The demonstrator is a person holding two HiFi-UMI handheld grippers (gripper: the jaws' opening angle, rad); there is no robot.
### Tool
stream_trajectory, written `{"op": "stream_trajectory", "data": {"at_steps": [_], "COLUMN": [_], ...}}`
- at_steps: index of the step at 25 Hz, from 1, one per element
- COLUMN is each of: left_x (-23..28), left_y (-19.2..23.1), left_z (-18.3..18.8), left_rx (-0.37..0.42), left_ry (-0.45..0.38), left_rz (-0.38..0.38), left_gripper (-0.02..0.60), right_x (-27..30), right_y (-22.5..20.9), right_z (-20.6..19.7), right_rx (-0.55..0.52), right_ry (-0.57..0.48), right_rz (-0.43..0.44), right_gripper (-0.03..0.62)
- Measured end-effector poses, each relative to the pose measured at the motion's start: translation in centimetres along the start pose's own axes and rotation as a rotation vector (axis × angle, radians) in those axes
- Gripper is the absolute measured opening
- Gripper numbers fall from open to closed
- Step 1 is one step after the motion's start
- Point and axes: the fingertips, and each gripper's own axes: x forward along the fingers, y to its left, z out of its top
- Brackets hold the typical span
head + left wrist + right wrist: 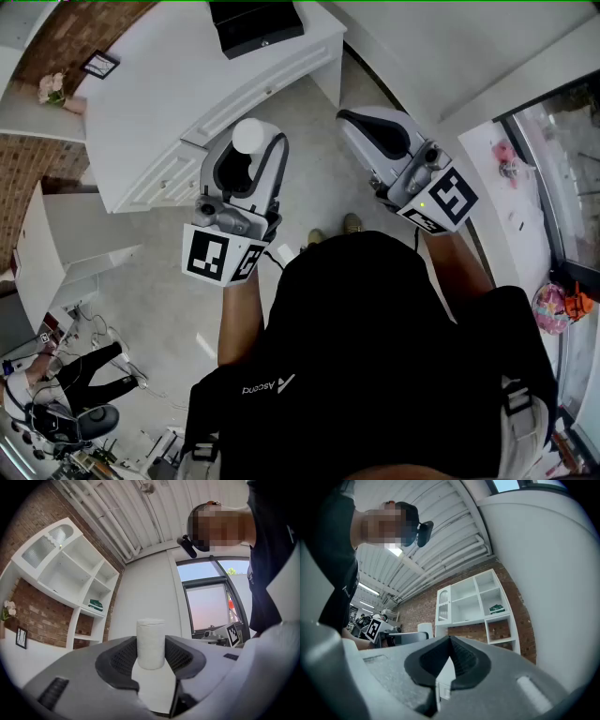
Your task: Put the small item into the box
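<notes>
My left gripper (251,142) is raised in front of the person's chest, shut on a small white cylinder (250,137). In the left gripper view the cylinder (150,643) stands upright, pinched between the two dark pads (119,660). My right gripper (377,133) is held up beside it, jaws shut with nothing between them; in its own view the pads (461,660) meet in a point. A black box (255,25) rests on the white counter (178,89) at the far top of the head view, well away from both grippers.
The counter has drawers along its front. A picture frame (98,65) and flowers (53,89) sit at its left. A white shelf unit (70,585) stands against a brick wall. Another person (66,384) sits at lower left. Colourful toys (555,306) lie at right.
</notes>
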Motion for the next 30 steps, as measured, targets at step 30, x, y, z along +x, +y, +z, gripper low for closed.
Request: {"op": "stream_trajectory", "data": {"at_steps": [30], "left_x": [11.4], "left_y": [5.1], "left_z": [-3.0], "left_rx": [0.045], "left_ry": [0.055], "left_rz": [0.134], "left_gripper": [0.172], "right_x": [-1.6], "right_y": [-12.4], "right_z": [-1.9], "right_rx": [0.059], "right_ry": [0.001], "right_rz": [0.047], "right_gripper": [0.002]}}
